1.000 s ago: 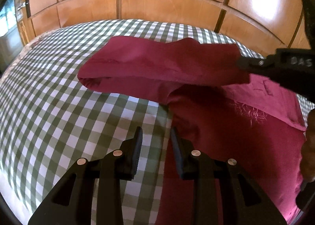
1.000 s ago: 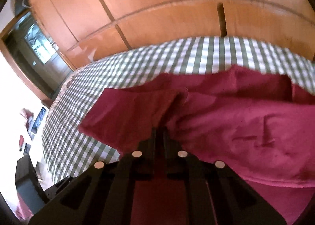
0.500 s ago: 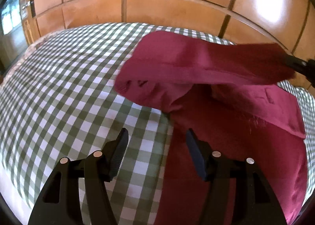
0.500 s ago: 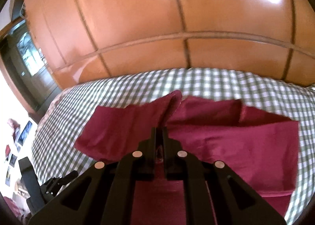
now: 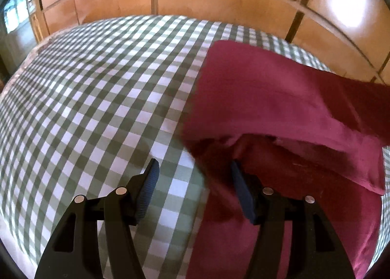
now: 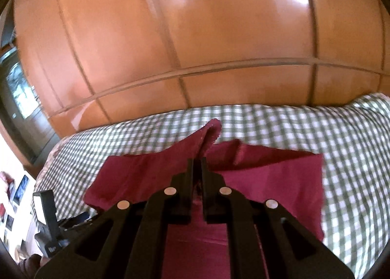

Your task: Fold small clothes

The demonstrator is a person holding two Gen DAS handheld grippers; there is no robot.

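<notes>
A dark red garment (image 5: 280,98) of soft, matte woven cloth lies on a bed (image 5: 97,98) covered with a green-and-white checked sheet, its squares small and regular. In the left wrist view the cloth takes up the right half of the picture: an upper layer is lifted and stretched flat like a panel, with a straight left edge, and it hangs over a lower layer that lies on the sheet with a rounded fold and a hemmed corner at the far right. The left gripper (image 5: 195,176) is black plastic with silver rivets and ribbed, dark blue-grey pads; its fingers (image 5: 151,181) have just been opening and now stand well apart, holding nothing, the left one over bare checked sheet and the right one over the edge of the red cloth. The right gripper (image 6: 197,164), of the same black plastic with round silver rivets, has its fingers pressed together on a pinched ridge of the garment (image 6: 268,181), and the cloth rises to them in a narrow peak with a slightly frayed tip beyond. From that peak the fabric falls away on both sides in broad flat flaps with straight edges and square corners. Behind the bed stands a glossy orange-brown wooden wardrobe (image 6: 195,35) with panelled doors and bright reflections. At the lower left of the right wrist view a black device with a small white face (image 6: 43,203) shows beside a sleeve. No writing can be read on any of it.
</notes>
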